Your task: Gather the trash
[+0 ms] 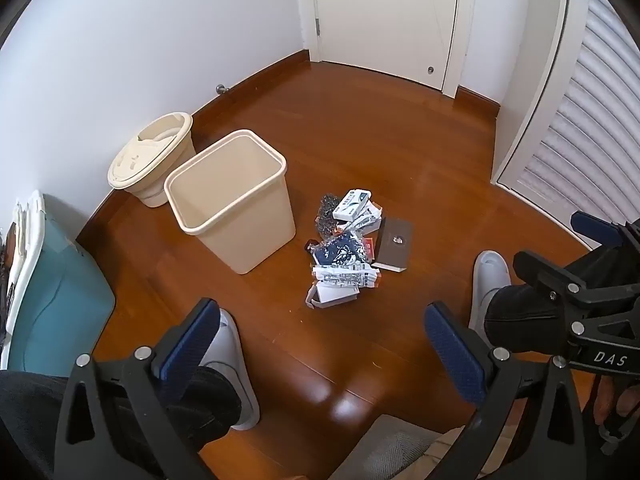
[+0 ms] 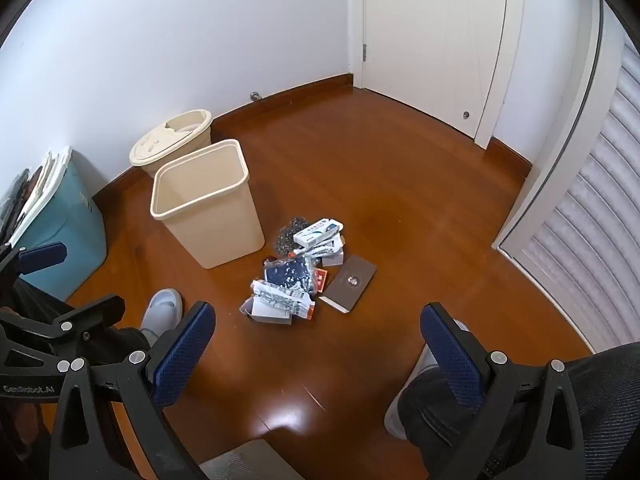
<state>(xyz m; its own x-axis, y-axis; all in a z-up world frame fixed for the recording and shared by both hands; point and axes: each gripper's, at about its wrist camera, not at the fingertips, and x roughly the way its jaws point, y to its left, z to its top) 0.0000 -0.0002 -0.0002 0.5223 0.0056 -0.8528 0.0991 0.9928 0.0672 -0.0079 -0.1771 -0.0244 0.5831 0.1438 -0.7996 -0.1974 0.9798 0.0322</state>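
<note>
A pile of trash (image 1: 348,246) lies on the wood floor: white cartons, crumpled wrappers, a dark blue packet and a flat brown box (image 1: 396,244). It also shows in the right wrist view (image 2: 304,276). An open cream waste bin (image 1: 232,196) stands just left of the pile, seen too in the right wrist view (image 2: 204,200), and it looks empty. My left gripper (image 1: 320,348) is open and empty, held above the floor short of the pile. My right gripper (image 2: 318,346) is open and empty, also short of the pile. The right gripper shows at the left view's right edge (image 1: 568,248).
A lidded cream bin (image 1: 150,160) stands behind the open bin by the wall. A teal box (image 1: 60,300) with papers is at the left. The person's feet in grey slippers (image 1: 234,364) flank the floor near me. A white door (image 1: 384,20) and louvred door (image 1: 580,152) lie beyond.
</note>
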